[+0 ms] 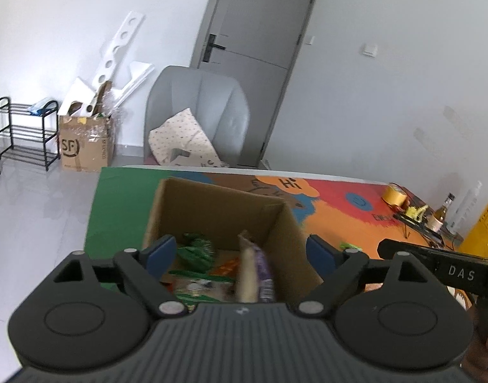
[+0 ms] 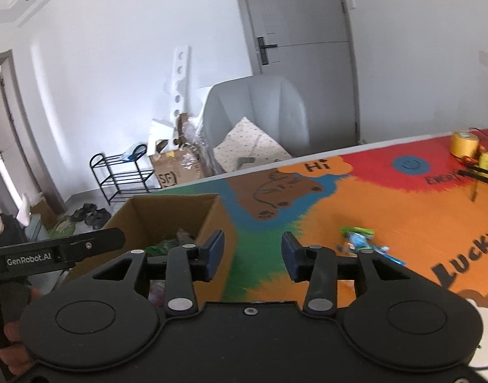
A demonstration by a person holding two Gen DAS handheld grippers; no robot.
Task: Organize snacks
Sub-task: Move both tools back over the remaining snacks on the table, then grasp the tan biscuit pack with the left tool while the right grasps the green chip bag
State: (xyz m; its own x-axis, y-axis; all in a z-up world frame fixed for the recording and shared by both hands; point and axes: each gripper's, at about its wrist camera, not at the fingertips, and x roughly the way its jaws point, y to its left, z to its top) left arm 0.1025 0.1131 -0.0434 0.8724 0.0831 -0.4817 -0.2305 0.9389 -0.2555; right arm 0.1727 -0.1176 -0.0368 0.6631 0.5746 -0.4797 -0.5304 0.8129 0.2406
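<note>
Both grippers are gaping empty: left gripper (image 1: pixel 240 252) over the box (image 1: pixel 212 204); right gripper (image 2: pixel 253 257) risking overshooting the blue snack (image 2: pixel 360 244).

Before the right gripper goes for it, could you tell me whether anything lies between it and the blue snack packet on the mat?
Nothing visible does: the right gripper is open, and only bare mat separates it from the blue snack packet.

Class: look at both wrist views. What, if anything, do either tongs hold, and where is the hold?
Nothing. Left tongs and right tongs are open and empty.
</note>
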